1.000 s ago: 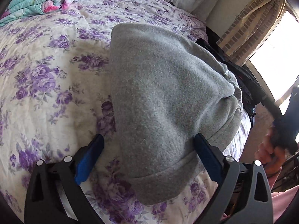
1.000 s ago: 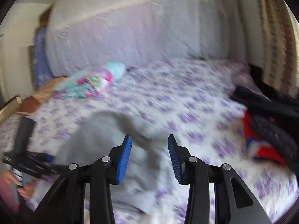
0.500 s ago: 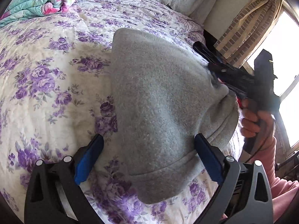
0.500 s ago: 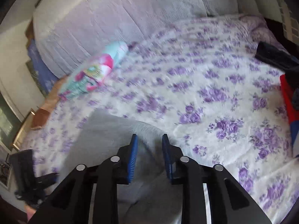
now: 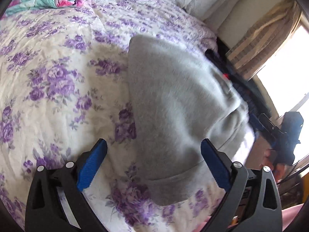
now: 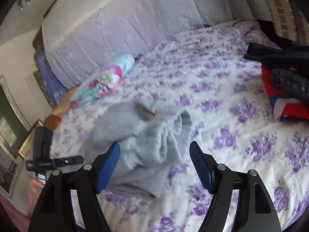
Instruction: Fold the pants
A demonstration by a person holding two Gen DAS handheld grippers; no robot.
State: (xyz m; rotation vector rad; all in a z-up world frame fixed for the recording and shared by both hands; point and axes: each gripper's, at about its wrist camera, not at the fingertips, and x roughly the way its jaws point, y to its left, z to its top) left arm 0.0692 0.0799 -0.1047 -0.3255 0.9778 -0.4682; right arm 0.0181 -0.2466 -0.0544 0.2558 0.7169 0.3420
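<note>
The grey sweatpants lie folded over on the purple-flowered bedspread. In the left wrist view my left gripper is open and empty, just above the near hem of the pants. In the right wrist view the pants lie bunched and wrinkled at the bed's near edge. My right gripper is open and empty, hovering above the bunched end. The left gripper also shows in the right wrist view at the far left, and the right gripper shows in the left wrist view at the right.
A folded floral blanket lies near the white-covered pillows. A pile of dark, red and blue clothes sits on the bed's right side. A curtained window is beyond the bed.
My right gripper opened wide, let go of the pants and pulled back towards the bed's edge. My left gripper stayed open and drew back slightly. The pants now lie bunched on the bed.
</note>
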